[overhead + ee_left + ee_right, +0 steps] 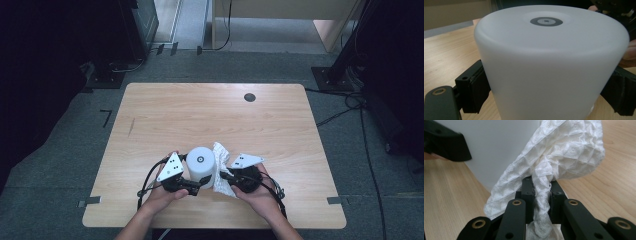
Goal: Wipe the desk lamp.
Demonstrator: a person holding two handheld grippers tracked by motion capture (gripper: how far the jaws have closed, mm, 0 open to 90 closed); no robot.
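High view: at the near middle of the wooden table (165,115), the left gripper (192,186) holds a white cup (201,166) that stands upside down, its long axis upright and its flat base with a small grey ring facing up. In the left gripper view the two black jaws press on opposite sides of the cup's (549,65) lower wall, so they are clamped on it.

Just to the right, touching the cup's side, hangs a white waffle-textured cloth (221,167). The right gripper (227,176) has it pinched; in the right gripper view the jaws are nearly together with a twisted fold of the cloth (554,162) squeezed between them, and the rest billows up against the cup's wall (499,147).

The relation that matters is that the cloth lies between the right gripper and the cup's right flank, so the right hand is the nearer one for wiping. Judging by this, the wiping stroke would run along the upright wall while the left gripper steadies the cup.
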